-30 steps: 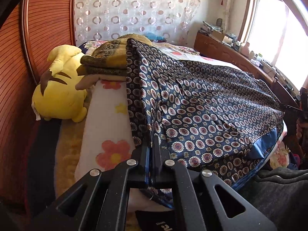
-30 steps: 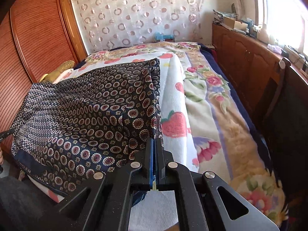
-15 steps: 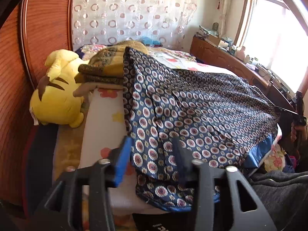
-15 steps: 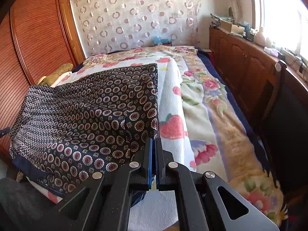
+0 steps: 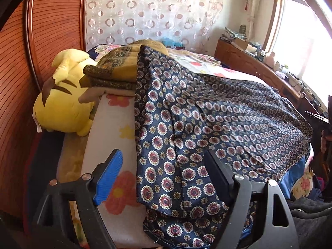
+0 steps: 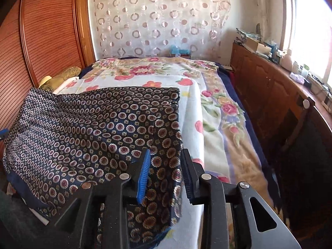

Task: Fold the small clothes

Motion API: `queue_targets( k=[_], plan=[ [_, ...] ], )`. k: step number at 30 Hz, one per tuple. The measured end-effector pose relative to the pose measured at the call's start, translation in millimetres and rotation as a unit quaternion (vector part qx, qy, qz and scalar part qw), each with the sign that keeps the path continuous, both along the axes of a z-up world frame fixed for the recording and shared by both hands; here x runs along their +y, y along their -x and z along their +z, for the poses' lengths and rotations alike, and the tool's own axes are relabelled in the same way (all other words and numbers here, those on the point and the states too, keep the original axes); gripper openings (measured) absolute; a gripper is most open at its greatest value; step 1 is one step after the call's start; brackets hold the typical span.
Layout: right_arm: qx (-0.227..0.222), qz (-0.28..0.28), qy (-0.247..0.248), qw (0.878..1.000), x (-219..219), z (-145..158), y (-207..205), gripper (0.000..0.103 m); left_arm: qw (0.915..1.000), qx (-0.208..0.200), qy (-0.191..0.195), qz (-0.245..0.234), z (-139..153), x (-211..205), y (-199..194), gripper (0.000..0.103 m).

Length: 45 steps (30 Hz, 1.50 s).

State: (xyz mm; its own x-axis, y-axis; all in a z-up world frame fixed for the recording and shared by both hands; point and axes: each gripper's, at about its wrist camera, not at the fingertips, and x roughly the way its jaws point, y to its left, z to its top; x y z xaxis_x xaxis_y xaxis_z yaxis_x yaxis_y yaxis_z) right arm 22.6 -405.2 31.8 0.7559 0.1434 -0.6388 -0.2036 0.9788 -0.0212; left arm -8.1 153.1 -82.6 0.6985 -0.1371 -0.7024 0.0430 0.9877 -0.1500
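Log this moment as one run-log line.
left gripper: open | right gripper: open | navy medallion-print cloth: spread on floral bedspread, unheld

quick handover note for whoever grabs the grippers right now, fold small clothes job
Left gripper: open, holding nothing, over the near left edge of the garment.
Right gripper: open, holding nothing, over the garment's near right corner.
Garment: navy patterned cloth spread on the bed, its near edge hanging over the bed's edge. A plush toy and folded blanket sit at its far left.
Done: cloth laid out, both grips let go.
Left: it looks like more folds are needed; regrasp an edge and fold it over.
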Motion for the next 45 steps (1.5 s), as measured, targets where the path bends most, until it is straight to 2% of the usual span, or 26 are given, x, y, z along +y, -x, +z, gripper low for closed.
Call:
queue_targets(
  k=[9, 14, 21, 26, 31, 35, 39, 41, 45],
  plan=[
    [0.029, 0.03, 0.0, 0.999, 29.0, -30.6, -21.4, 0.031, 0.9996, 0.019, -0.003, 0.019, -15.0, 8.6, -0.9, 0.081],
    [0.049, 0.037, 0.016, 0.998, 41.1, -50.3, -34.8, 0.031, 0.9994, 0.026, -0.003, 0.021, -21.8, 8.0, -2.4, 0.081],
    [0.036, 0.041, 0.039, 0.998, 51.0, -60.7, -37.4, 0.044, 0.9992, 0.032, -0.003, 0.023, -27.5, 7.8, -2.4, 0.081],
    [0.042, 0.034, 0.037, 0.998, 49.2, -62.2, -37.7, 0.054, 0.9993, 0.027, -0.006, 0.024, -29.2, 7.2, -1.6, 0.081],
    [0.072, 0.04, 0.03, 0.996, 46.4, -50.7, -49.4, 0.054, 0.9992, 0.026, -0.018, 0.024, -30.0, 4.0, -1.5, 0.081],
    [0.048, 0.035, 0.018, 0.998, 40.0, -25.5, -74.4, 0.054, 0.9991, 0.024, -0.024, 0.024, -29.8, 1.7, -1.4, 0.081],
    [0.036, 0.013, 0.022, 0.999, 35.2, -6.8, -118.9, 0.054, 0.999, 0.02, -0.031, 0.025, -30.9, 0.2, -0.1, 0.081],
    [0.041, 0.001, 0.025, 0.999, 32.2, -4.5, -147.6, 0.054, 0.9989, 0.017, -0.034, 0.026, -31.4, -0.9, 0.8, 0.081],
    [0.07, -0.027, -0.001, 0.997, 21.4, -9.3, -197.8, 0.054, 0.9989, 0.014, -0.036, 0.026, -31.7, -2.1, 2.0, 0.081]
  ],
)
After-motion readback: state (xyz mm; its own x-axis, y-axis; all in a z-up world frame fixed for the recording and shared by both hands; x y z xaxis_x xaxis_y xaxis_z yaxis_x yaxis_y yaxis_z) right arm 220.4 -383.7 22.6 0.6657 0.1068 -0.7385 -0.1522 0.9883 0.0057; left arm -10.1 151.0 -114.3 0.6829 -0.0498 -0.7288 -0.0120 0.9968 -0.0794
